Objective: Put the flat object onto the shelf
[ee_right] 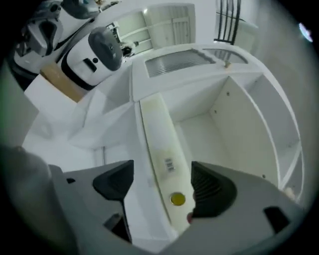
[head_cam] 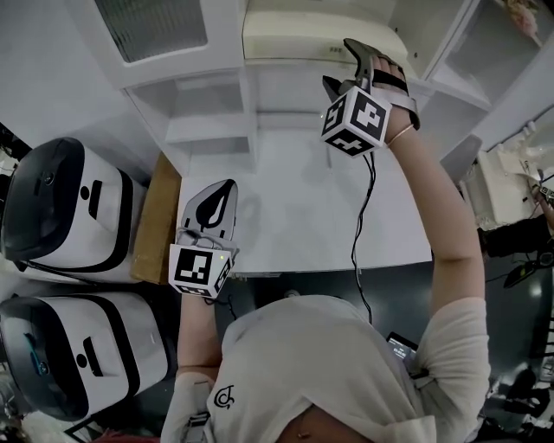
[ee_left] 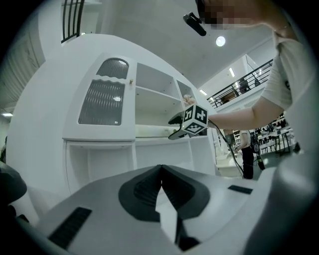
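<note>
The flat object (head_cam: 294, 35) is a long cream board with a barcode and a yellow round sticker (ee_right: 178, 199). It lies along the front of a white shelf (ee_right: 224, 129). My right gripper (head_cam: 346, 67) is up at that shelf, over the board's near end. In the right gripper view the board (ee_right: 159, 134) runs between the jaws of the right gripper (ee_right: 162, 182), which stand open: the left pad is clear of it and the right pad is close beside its edge. My left gripper (head_cam: 223, 192) rests low over the table's left side, shut with nothing in it (ee_left: 160, 175).
The white table (head_cam: 303, 216) stands in front of the shelf unit, which has a grille door (head_cam: 151, 26) at the left. A brown board (head_cam: 156, 216) and two white and black machines (head_cam: 61, 208) (head_cam: 69, 355) stand left of the table. A black cable (head_cam: 359, 216) hangs from my right gripper.
</note>
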Demonstrator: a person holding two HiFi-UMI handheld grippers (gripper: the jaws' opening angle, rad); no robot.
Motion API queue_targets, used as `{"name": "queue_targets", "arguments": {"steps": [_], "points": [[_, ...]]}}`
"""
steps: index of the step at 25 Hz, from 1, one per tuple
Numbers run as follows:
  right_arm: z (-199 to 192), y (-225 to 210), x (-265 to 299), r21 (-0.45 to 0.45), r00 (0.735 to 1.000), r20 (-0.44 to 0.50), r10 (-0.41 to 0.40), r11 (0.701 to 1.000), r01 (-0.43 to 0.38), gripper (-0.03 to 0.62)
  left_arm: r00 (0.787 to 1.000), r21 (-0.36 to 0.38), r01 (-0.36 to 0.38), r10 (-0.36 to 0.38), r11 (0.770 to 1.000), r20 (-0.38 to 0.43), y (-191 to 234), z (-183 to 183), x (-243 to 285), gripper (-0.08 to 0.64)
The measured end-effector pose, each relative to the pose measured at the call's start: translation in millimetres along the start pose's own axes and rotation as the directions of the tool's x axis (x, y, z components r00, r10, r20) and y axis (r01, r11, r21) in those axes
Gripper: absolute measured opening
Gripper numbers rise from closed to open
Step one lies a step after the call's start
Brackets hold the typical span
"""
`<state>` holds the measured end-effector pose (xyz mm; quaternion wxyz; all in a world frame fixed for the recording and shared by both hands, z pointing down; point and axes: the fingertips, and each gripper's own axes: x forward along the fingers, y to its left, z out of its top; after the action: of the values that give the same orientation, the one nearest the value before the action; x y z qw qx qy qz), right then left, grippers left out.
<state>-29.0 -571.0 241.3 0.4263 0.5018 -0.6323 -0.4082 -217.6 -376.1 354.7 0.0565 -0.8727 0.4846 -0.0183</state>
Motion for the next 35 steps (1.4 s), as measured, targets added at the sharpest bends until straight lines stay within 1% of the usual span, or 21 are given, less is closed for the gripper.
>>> {"name": "queue_targets", "arguments": {"steps": [1, 3, 4, 6, 7, 8, 10, 12, 13, 16, 19, 22, 26, 29, 31, 32, 33, 35], "points": [[-0.2, 0.8, -8.3, 0.029, 1.0, 0.013, -0.013, 1.0, 0.013, 0.343, 1.0, 0.004, 0.008, -0.008, 1.0, 0.003, -1.9, 1.8, -0.3, 0.012], [-1.8, -0.4, -25.5, 0.075, 0.998, 0.036, -0.058, 0.996, 0.055, 0.209, 1.0, 0.01, 0.021, -0.022, 1.0, 0.012, -5.8, 5.8, -1.0, 0.012], [-3.4, -0.7, -34.5, 0.1, 0.996, 0.047, -0.08, 0.992, 0.075, 0.174, 0.999, 0.012, 0.027, -0.027, 1.0, 0.017, -7.8, 7.9, -1.6, 0.012], [-5.8, -0.5, -55.0, 0.161, 0.989, 0.077, -0.128, 0.98, 0.114, 0.131, 0.999, 0.013, 0.035, -0.036, 0.999, 0.028, -11.0, 11.5, -3.2, 0.012], [-5.7, -0.4, -67.0, 0.186, 0.981, 0.1, -0.165, 0.972, 0.144, 0.076, 0.999, 0.013, 0.039, -0.04, 0.999, 0.033, -12.2, 12.7, -4.2, 0.012], [-5.0, 0.7, -79.3, 0.202, 0.971, 0.123, -0.203, 0.963, 0.176, 0.008, 0.998, 0.013, 0.043, -0.044, 0.999, 0.036, -13.2, 13.6, -5.5, 0.012], [-3.7, 8.4, -100.7, 0.228, 0.958, 0.153, -0.244, 0.951, 0.206, 0.008, 0.998, 0.014, 0.05, -0.05, 0.999, 0.041, -14.5, 14.6, -8.2, 0.012], [-4.7, 18.2, -117.5, 0.296, 0.954, 0.165, -0.249, 0.935, 0.193, 0.008, 0.997, 0.012, 0.055, -0.056, 0.998, 0.044, -15.2, 15.1, -9.1, 0.012], [-6.0, 21.9, -125.3, 0.342, 0.953, 0.169, -0.253, 0.921, 0.184, 0.008, 0.997, 0.011, 0.058, -0.058, 0.998, 0.045, -15.6, 15.8, -8.6, 0.012], [-10.6, 34.6, -148.7, 0.467, 0.947, 0.183, -0.265, 0.871, 0.153, 0.008, 0.996, 0.016, 0.067, -0.068, 0.998, 0.055, -18.5, 20.6, -7.7, 0.012], [-10.9, 49.3, -172.3, 0.568, 0.941, 0.227, -0.25, 0.819, 0.08, 0.006, 0.995, 0.022, 0.077, -0.078, 0.997, 0.069, -24.4, 27.0, -9.2, 0.012], [-16.2, 67.6, -189.5, 0.676, 0.935, 0.254, -0.248, 0.737, 0.012, 0.006, 0.994, 0.026, 0.074, -0.076, 0.997, 0.073, -27.0, 31.1, -9.7, 0.011], [-26.9, 96.3, -204.8, 0.736, 0.944, 0.252, -0.215, 0.676, -0.043, 0.006, 0.996, 0.024, 0.065, -0.067, 0.998, 0.066, -31.0, 36.1, -10.0, 0.012], [-25.2, 114.7, -213.7, 0.761, 0.935, 0.307, -0.177, 0.636, -0.13, 0.006, 0.994, 0.032, 0.075, -0.077, 0.997, 0.072, -36.1, 39.4, -9.1, 0.012], [-27.4, 121.8, -217.8, 0.785, 0.932, 0.326, -0.16, 0.595, -0.173, 0.006, 0.994, 0.033, 0.08, -0.082, 0.996, 0.073, -38.7, 39.3, -8.5, 0.012], [-30.0, 123.8, -218.9, 0.794, 0.933, 0.325, -0.153, 0.579, -0.182, 0.006, 0.994, 0.032, 0.082, -0.084, 0.996, 0.074, -39.9, 39.0, -8.0, 0.012], [-32.7, 125.0, -219.3, 0.8, 0.936, 0.321, -0.147, 0.571, -0.184, 0.006, 0.993, 0.031, 0.084, -0.086, 0.996, 0.075, -40.9, 38.7, -7.5, 0.012], [-37.9, 125.0, -218.0, 0.803, 0.94, 0.309, -0.145, 0.569, -0.176, 0.006, 0.993, 0.027, 0.086, -0.088, 0.996, 0.078, -41.9, 37.9, -6.8, 0.012]]}}
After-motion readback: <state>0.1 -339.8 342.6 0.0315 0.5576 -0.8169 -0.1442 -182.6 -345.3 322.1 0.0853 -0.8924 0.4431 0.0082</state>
